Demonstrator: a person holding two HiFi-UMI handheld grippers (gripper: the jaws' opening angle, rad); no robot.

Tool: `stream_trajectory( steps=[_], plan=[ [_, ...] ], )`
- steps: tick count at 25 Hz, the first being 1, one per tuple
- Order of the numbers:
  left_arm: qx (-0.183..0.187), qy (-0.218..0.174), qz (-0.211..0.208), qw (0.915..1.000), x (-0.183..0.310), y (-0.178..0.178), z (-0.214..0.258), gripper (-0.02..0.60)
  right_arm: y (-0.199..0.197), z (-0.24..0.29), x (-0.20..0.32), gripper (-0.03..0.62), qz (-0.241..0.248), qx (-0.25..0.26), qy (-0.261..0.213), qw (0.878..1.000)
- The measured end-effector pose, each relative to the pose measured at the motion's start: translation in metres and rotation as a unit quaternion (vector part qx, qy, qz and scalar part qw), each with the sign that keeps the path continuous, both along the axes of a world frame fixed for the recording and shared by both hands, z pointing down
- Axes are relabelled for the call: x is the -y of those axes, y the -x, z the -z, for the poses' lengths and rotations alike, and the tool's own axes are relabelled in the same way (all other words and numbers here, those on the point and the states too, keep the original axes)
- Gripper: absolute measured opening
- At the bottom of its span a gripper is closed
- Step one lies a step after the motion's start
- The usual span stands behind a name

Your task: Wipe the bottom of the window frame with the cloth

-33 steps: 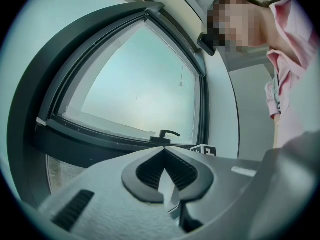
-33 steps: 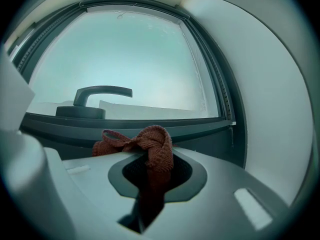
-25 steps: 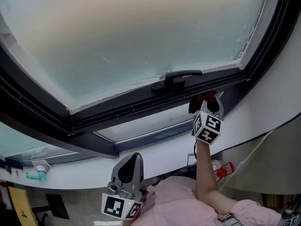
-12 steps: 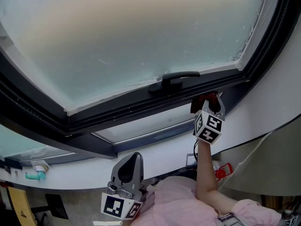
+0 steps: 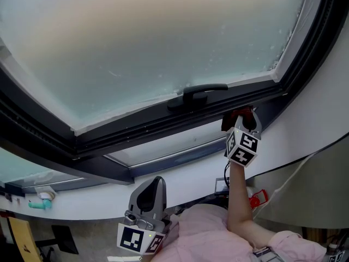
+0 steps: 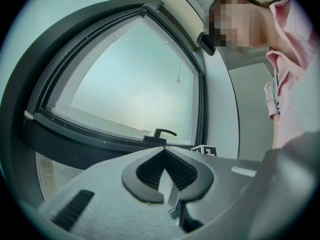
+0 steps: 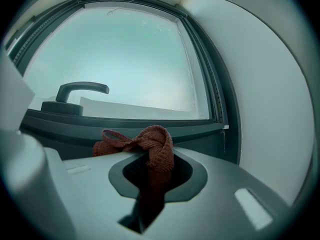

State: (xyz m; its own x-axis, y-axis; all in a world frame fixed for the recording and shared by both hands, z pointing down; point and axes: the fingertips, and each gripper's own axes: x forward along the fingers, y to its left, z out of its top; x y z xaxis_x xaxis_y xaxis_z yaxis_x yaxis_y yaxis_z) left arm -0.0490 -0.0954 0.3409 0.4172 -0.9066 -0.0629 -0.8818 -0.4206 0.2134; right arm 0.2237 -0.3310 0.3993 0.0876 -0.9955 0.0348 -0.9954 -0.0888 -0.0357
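Cloth [image 7: 150, 144], rust-red, is pinched btw the jaws of the right gripper [image 7: 152, 171]; the jaws are closed on it, one end bunched in a knot above the tips, a loop spilling to the left over the gripper body; in the head view the cloth [image 5: 237, 115] sits at the gripper's tip, up by the bottom bar of the frame [image 5: 163, 127], right of the handle [image 5: 196, 94] and near the frame's right corner; whether it touches the bar can't be told.

Right gripper [image 5: 240, 125] is held high; bare forearm runs near vertical from a pink sleeve [image 5: 283, 244], marker cube just below the jaws. Left gripper [image 5: 148, 198] hangs low by the torso, pointing up; in its own view the jaws [image 6: 165, 176] meet at the tips w/ nothing btw them.

Frame is dark grey, sash w/ frosted glass [image 5: 152, 42] over it, a narrower pane below; handle lies roughly level along the bar. White sill [image 5: 180, 179] runs under the frame, white wall at right; a small teal item [image 5: 41, 203] lies on the ledge far left.
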Motion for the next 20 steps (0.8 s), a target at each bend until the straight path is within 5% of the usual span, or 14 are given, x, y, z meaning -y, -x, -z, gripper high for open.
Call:
stream_trajectory(
  steps=[20],
  plan=[
    [0.0,0.002,-0.004,1.0,0.018,-0.024,-0.001,0.002,-0.034,0.001,0.011,0.046,-0.015,0.006,-0.006,1.0]
  ],
)
